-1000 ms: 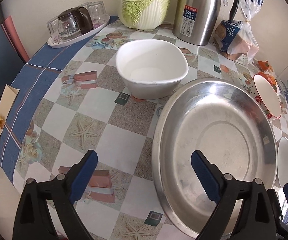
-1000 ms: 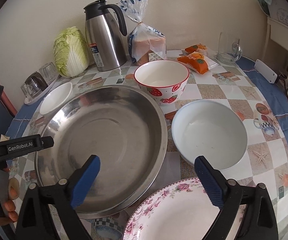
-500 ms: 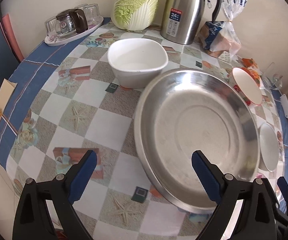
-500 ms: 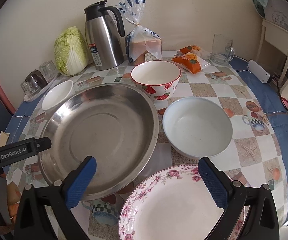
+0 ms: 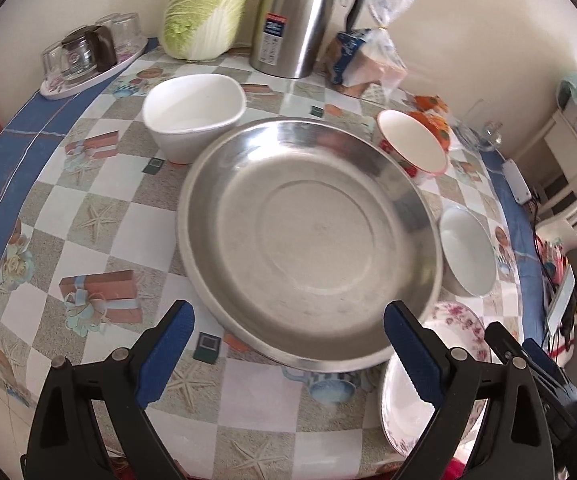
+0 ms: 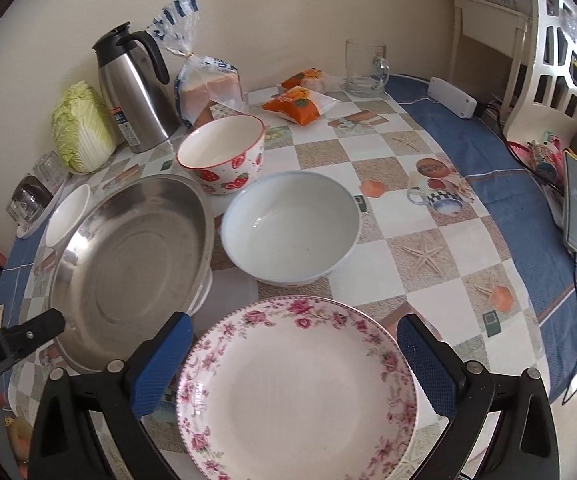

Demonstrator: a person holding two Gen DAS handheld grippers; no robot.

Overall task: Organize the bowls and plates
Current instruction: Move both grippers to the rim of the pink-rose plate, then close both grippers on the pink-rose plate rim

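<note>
Seemingly empty, steel basin [image 5: 308,240], white bowl [image 6: 290,226] and floral plate [image 6: 296,392]; both hand-held grippers [image 5: 288,356] [image 6: 294,364] gape, holding nothing.

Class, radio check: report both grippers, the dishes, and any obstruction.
Left gripper open, empty, facing steel basin. Right gripper open over floral plate. Nothing stacked yet. White bowl close behind the plate.

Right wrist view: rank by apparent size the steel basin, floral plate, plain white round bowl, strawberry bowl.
1. Pink floral-rimmed white plate, though it sits nearest the camera, so inflated.
2. Round stainless steel basin, close to the plate; true order unsure.
3. Plain white round bowl.
4. Strawberry-patterned white bowl.
</note>
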